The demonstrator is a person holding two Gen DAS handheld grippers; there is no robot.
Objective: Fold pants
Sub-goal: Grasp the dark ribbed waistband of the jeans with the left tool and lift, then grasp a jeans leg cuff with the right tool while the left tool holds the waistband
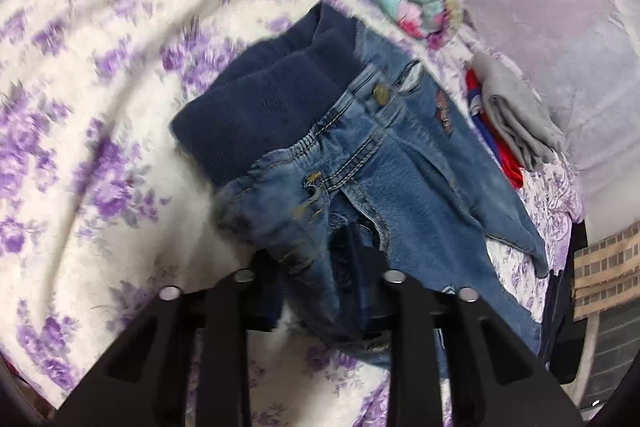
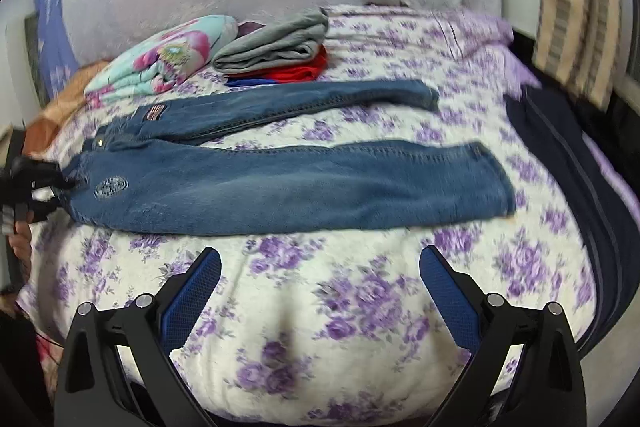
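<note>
On the floral bedspread (image 2: 320, 307), left gripper (image 1: 320, 267) fingers grasp the jeans (image 2: 280, 183); right gripper (image 2: 320, 291) fingers released, folded clothes (image 2: 276, 47) behind.

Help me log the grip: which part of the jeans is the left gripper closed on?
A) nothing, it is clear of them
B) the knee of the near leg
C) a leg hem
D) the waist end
D: the left gripper clamps bunched denim at the waist end of the jeans, near the dark waistband.

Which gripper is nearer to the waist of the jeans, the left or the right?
Left. The left gripper is shut on the waist of the jeans. The right gripper hangs open over the bedspread, short of the legs.
</note>
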